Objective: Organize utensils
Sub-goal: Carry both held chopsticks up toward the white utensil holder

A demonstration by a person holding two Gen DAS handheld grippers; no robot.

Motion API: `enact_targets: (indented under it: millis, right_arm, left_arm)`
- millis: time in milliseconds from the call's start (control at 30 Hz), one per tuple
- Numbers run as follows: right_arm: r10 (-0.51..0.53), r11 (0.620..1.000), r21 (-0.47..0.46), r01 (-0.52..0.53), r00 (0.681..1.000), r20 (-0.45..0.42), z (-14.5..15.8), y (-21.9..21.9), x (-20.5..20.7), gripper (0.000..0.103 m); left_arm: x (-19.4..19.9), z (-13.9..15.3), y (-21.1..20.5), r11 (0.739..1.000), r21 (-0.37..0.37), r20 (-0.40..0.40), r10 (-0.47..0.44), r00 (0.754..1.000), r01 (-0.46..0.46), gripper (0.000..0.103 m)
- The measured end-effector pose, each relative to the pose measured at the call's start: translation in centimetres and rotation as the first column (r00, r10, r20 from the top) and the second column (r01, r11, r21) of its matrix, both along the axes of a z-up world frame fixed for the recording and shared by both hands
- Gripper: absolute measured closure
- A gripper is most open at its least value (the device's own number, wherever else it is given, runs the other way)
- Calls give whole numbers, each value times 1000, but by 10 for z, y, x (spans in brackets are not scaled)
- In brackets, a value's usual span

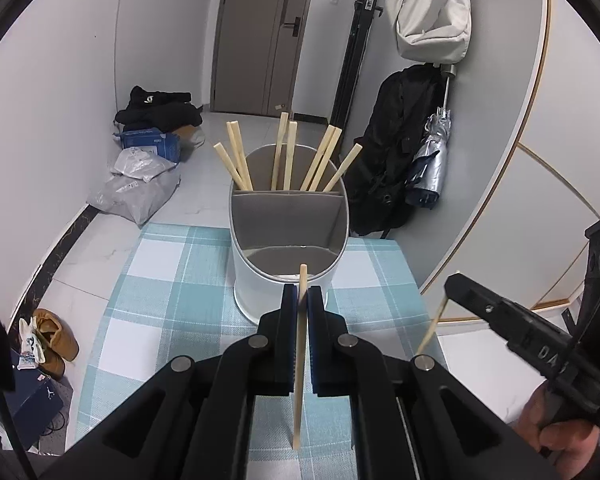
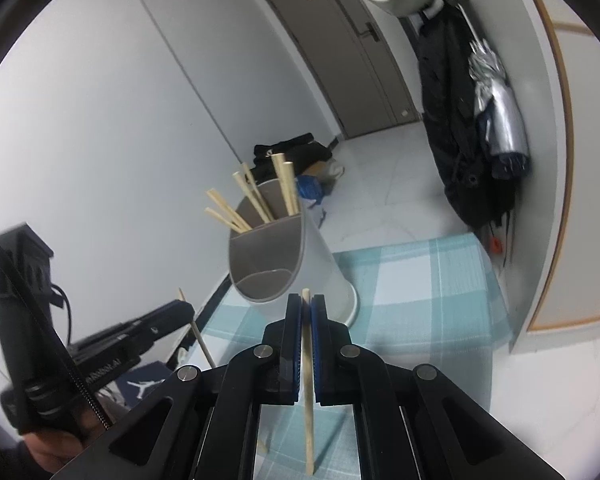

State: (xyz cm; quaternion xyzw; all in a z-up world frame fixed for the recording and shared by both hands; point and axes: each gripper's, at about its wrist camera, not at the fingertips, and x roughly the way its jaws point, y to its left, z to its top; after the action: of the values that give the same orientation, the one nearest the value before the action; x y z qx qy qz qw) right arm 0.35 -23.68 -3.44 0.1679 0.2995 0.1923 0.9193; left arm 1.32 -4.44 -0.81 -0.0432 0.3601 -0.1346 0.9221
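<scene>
A white utensil holder (image 1: 256, 280) with grey inner dividers stands on the checked tablecloth (image 1: 156, 304); several wooden chopsticks (image 1: 284, 156) lean in its far compartment. My left gripper (image 1: 303, 300) is shut on one wooden chopstick (image 1: 300, 360), held upright just in front of the holder. My right gripper (image 2: 306, 312) is shut on another chopstick (image 2: 308, 392), near the holder (image 2: 320, 268). In the left wrist view the right gripper (image 1: 454, 286) shows at the right with its chopstick (image 1: 432, 328). The left gripper (image 2: 186, 308) and its chopstick (image 2: 202, 340) appear at the lower left of the right wrist view.
Beyond the table's far edge lie bags and dark clothes (image 1: 156, 108) on the floor by a grey door (image 1: 260, 36). A black coat (image 1: 396, 152), a folded umbrella (image 1: 432, 164) and a white bag (image 1: 432, 12) hang at the right wall. Shoes (image 1: 52, 336) sit at the left.
</scene>
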Motion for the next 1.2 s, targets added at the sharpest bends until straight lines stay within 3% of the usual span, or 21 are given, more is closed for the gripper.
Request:
enact_targets:
  millis: [267,600,767,1200]
  right_arm:
    - [15,998,-66,-11,998,61,7,18,-10,99]
    - [7,999,-52,-1,993,115,24,18,-14,100]
    - [17,998,-62,-7,986,165,47,23,-14,99]
    - [16,1000,-29,-8,963,270,128,31,23,99]
  left_arm:
    - [-11,21,5,1000,6,45,-21,999,21,102]
    - [-20,62,17,999,-15,131,-46,990,48,102]
    - [-16,91,24,997,-46,170,-58,984,67,102]
    - [11,141,24,995,-42,255,-75,964,88,102]
